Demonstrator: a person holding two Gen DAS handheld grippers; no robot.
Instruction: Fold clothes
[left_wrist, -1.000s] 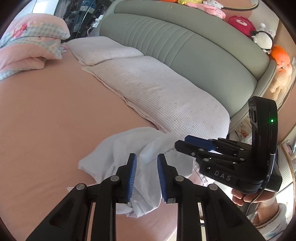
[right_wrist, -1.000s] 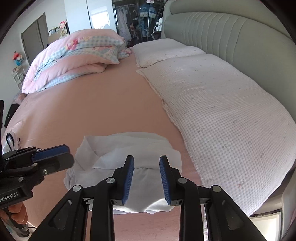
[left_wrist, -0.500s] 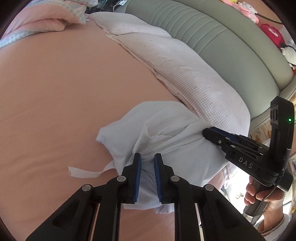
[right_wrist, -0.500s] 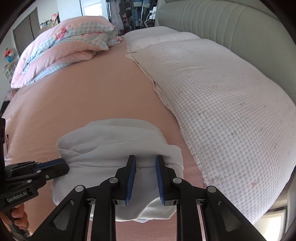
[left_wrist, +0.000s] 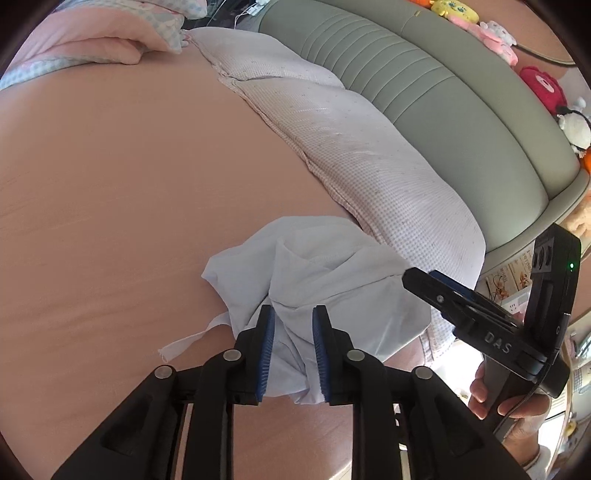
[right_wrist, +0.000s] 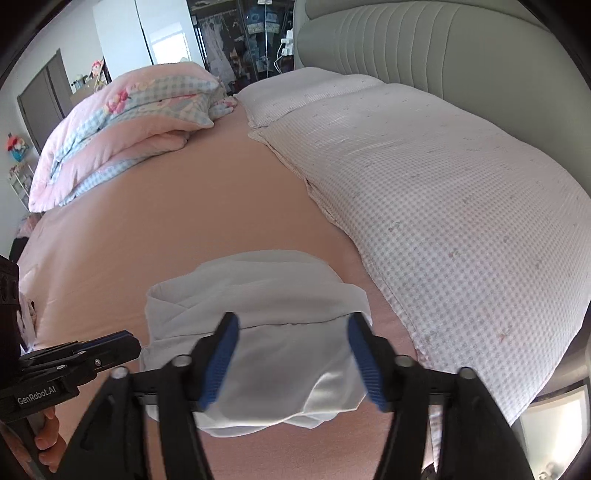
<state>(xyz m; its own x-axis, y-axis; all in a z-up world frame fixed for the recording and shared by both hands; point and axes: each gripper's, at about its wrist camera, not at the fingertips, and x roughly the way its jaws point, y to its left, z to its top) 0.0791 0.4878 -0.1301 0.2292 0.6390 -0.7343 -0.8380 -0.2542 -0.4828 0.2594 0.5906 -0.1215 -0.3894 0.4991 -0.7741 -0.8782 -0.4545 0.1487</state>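
White cloth, the garment (right_wrist: 258, 325) lies bunched on the bed (right_wrist: 184, 221) directly under both hand-held grippers. The right hand-held gripper (right_wrist: 293, 360) has just sprung wide apart over its near edge; the left hand-held gripper (left_wrist: 293, 352) has just parted too, a fold loose between its pads.

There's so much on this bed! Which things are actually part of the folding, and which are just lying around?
Part of the job:
- white garment, bunched on the pink bed sheet
- left gripper and right gripper, jaws just opened and straddling the cloth

Just lying about:
- checked pillows
- folded pink quilt
- green headboard
- plush toys
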